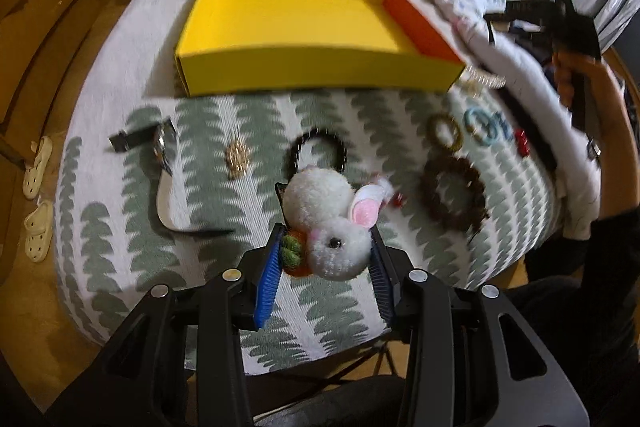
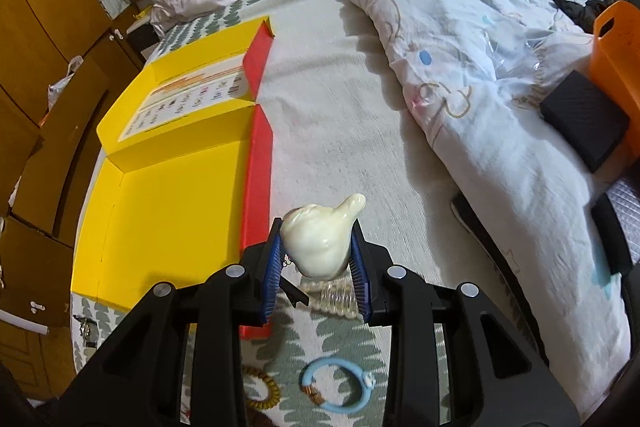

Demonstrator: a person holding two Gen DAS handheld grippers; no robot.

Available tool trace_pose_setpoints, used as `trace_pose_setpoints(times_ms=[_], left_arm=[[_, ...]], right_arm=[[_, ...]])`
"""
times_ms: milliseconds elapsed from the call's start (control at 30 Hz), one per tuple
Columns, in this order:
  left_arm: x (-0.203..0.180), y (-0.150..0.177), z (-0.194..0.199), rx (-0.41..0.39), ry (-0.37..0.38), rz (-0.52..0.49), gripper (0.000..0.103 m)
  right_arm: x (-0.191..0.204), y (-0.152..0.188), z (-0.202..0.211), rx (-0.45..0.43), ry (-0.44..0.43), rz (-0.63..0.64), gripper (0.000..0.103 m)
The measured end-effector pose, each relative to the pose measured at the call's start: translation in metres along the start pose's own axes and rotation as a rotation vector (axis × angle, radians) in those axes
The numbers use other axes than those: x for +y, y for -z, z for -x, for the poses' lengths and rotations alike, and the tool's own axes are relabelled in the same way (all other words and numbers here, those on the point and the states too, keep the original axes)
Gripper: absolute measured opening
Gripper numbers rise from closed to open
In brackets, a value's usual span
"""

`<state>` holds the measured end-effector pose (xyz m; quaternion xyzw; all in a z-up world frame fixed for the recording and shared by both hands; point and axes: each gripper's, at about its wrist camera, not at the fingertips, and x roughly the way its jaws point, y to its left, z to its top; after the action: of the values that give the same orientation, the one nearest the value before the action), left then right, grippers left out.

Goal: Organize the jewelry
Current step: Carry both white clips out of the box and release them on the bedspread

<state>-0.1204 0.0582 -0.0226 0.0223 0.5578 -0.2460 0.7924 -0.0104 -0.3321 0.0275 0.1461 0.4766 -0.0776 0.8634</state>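
Left jaws clamp plush rabbit hair tie (image 1: 328, 223); right jaws pinch cream clip (image 2: 318, 241), possibly shell-shaped.

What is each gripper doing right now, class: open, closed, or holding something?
Left gripper: closed on the fluffy white bunny hair accessory.
Right gripper: closed on the cream shell-shaped hair clip.

L gripper (image 1: 326, 251) & R gripper (image 2: 318, 251) both clamped, raised

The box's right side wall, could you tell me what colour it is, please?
Red-orange, against the yellow box; the side wall shows best in the right wrist view.
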Motion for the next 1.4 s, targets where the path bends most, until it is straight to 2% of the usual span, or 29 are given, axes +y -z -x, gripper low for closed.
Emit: trace_pose_setpoints(times_ms=[200, 567, 900, 1100, 1167, 1233, 1400], left_arm=[[-0.002, 0.016, -0.020, 0.047, -0.047, -0.018, 0.040], [0.009, 0.029, -0.052, 0.101, -0.170, -0.034, 0.041], [0.007, 0.034, -0.060, 0.088, -0.211, -0.055, 0.046], [0.010, 0.030, -0.061, 0.082, -0.211, -0.056, 0.052], [0.009, 0.028, -0.063, 0.082, -0.211, -0.057, 0.055], [0.009, 0.028, -0.063, 0.079, -0.200, -0.054, 0.058], [0.006, 0.026, -0.054, 0.063, -0.184, -0.053, 0.065]], right_arm=[[-0.003, -0.007, -0.027, 0.029, -0.017, 0.002, 0.031], [-0.009, -0.014, -0.080, 0.104, 0.026, -0.011, 0.031], [-0.008, -0.017, -0.118, 0.158, 0.067, -0.017, 0.032], [-0.007, -0.016, -0.121, 0.159, 0.099, -0.005, 0.038], [-0.007, -0.015, -0.118, 0.151, 0.113, -0.002, 0.044], [-0.007, -0.015, -0.116, 0.147, 0.127, 0.002, 0.054], [-0.003, -0.013, -0.103, 0.121, 0.143, 0.015, 0.063]])
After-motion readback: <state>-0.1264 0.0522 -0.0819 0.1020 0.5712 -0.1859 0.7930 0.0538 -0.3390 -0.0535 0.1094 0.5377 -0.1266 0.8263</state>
